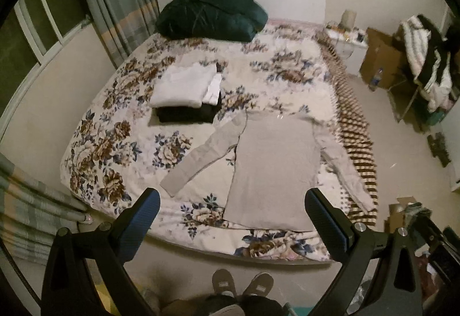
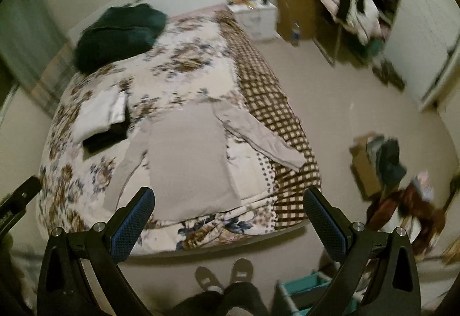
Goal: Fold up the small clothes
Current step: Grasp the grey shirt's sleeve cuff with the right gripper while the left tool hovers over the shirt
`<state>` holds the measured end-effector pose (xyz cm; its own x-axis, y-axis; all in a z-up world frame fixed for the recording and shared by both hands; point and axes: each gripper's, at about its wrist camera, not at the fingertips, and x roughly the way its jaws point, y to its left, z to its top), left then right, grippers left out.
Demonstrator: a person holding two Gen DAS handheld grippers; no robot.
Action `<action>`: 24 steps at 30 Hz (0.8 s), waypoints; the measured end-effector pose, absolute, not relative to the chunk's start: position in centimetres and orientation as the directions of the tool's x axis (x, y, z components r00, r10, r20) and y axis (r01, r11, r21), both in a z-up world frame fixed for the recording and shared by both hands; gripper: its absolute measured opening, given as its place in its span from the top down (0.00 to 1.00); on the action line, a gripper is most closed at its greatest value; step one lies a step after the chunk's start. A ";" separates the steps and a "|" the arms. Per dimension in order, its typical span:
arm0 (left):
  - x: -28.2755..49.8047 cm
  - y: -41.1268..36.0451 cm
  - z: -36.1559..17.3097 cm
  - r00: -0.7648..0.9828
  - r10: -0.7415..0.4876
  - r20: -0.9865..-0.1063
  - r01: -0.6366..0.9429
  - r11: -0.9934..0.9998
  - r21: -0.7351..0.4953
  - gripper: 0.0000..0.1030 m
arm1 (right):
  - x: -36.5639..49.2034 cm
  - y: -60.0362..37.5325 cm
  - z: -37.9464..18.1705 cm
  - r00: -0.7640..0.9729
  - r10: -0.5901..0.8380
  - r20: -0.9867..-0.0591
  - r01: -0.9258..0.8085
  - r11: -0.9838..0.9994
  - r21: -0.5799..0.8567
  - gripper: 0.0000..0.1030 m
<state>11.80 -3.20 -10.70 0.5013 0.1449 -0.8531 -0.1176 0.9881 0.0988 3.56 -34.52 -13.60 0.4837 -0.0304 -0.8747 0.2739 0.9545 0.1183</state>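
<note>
Bedroom, dim light: a bed [image 1: 138, 126] with a flowered cover fills the middle, a checked blanket [image 1: 356, 143] hanging over its 3 o'clock edge.

Grey long-sleeved shirt [image 1: 273, 169]: laid flat on the cover near the foot of the bed, both sleeves spread outward, hem toward the viewer. In the right wrist view its 3 o'clock sleeve [image 2: 258, 134] lies across the checked blanket.

Stack of folded clothes [image 1: 184, 88]: at 10 o'clock from the shirt, a white piece on top of a black one; how many pieces lie in it cannot be made out.

Dark green bundle [image 1: 212, 15]: at 12 o'clock by the headboard, its kind unclear.

Cardboard box [image 1: 379, 60] and a rack of hanging clothes [image 1: 428, 57]: at 2 o'clock, blurred; the right wrist view is smeared throughout.

Slippers [image 1: 241, 284]: two, on the floor at 6 o'clock, legs cut off by the frame edge.

Left gripper [image 1: 232, 201]: held above the foot of the bed, pointing down at the shirt hem, fingers spread wide, nothing between them.

Right gripper [image 2: 228, 199]: likewise raised and clear of the cloth, fingers spread wide, empty.
</note>
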 end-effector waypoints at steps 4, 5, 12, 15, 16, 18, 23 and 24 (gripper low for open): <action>15.6 -5.6 -17.3 0.451 0.180 -0.874 -0.107 0.983 0.147 0.00 | 6.6 -39.5 -22.2 0.441 0.007 -0.898 0.385 0.902 0.196 0.00; 16.6 -6.3 -19.2 0.434 0.191 -0.880 -0.100 0.981 0.164 0.00 | 7.2 -41.2 -24.7 0.431 0.021 -0.902 0.420 0.880 0.221 0.00; 22.5 -10.3 -32.5 0.304 0.199 -0.932 -0.022 0.979 0.202 0.00 | 10.1 -51.6 -43.3 0.415 0.066 -0.908 0.676 0.645 0.356 0.00; 24.9 -11.6 -38.1 0.256 0.192 -0.947 0.013 0.979 0.202 0.00 | 10.2 -55.2 -50.7 0.470 0.107 -0.876 0.749 0.476 0.460 0.00; 25.9 -12.1 -40.3 0.241 0.188 -0.952 0.023 0.980 0.200 0.00 | 10.2 -56.2 -52.8 0.496 0.107 -0.862 0.763 0.420 0.491 0.00; 27.5 -12.8 -43.3 0.220 0.182 -0.958 0.034 0.980 0.194 0.00 | 10.3 -57.3 -56.1 0.537 0.102 -0.838 0.779 0.320 0.539 0.00; 31.6 -15.0 -49.7 0.193 0.185 -0.964 0.060 0.978 0.199 0.00 | 10.9 -59.3 -65.1 0.628 0.084 -0.774 0.775 0.027 0.631 0.05; 32.1 -15.4 -50.6 0.190 0.187 -0.964 0.071 0.976 0.204 0.00 | 11.1 -59.5 -66.4 0.642 0.078 -0.763 0.766 -0.012 0.643 0.08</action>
